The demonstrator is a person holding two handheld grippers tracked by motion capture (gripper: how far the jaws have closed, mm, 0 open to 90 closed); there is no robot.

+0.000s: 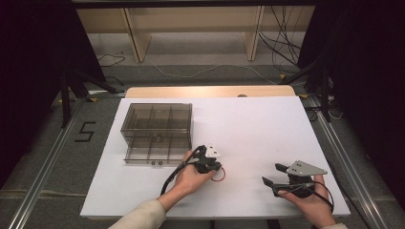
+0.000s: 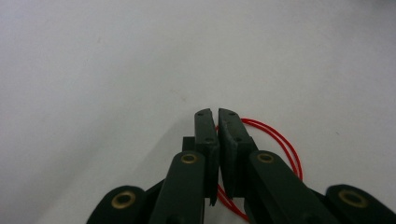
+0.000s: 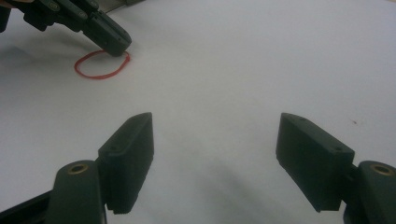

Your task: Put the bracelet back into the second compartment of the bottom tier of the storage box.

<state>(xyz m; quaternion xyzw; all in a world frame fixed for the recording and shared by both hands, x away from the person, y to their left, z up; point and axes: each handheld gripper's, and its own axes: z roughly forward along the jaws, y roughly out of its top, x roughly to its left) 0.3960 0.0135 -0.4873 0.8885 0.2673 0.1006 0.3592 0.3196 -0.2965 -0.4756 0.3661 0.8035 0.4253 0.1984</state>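
A thin red rubber band [image 1: 223,176] lies on the white table top [image 1: 248,124], just right of my left hand. My left gripper [image 1: 216,168] points down at it. In the left gripper view the jaws [image 2: 218,112] are pressed together at the band's edge and the red loop [image 2: 290,150] bulges out to their right. The right gripper view shows that gripper's tip [image 3: 114,46] on the band's [image 3: 100,77] far rim. My right gripper [image 1: 272,173] hovers near the front right with its jaws wide open [image 3: 215,140] and nothing between them.
A smoky clear compartment box [image 1: 157,119] stands at the table's left, with its lower drawer [image 1: 153,153] pulled out toward me. Black frame legs and cables stand beyond the far edge. A wooden strip [image 1: 210,91] borders the table's back.
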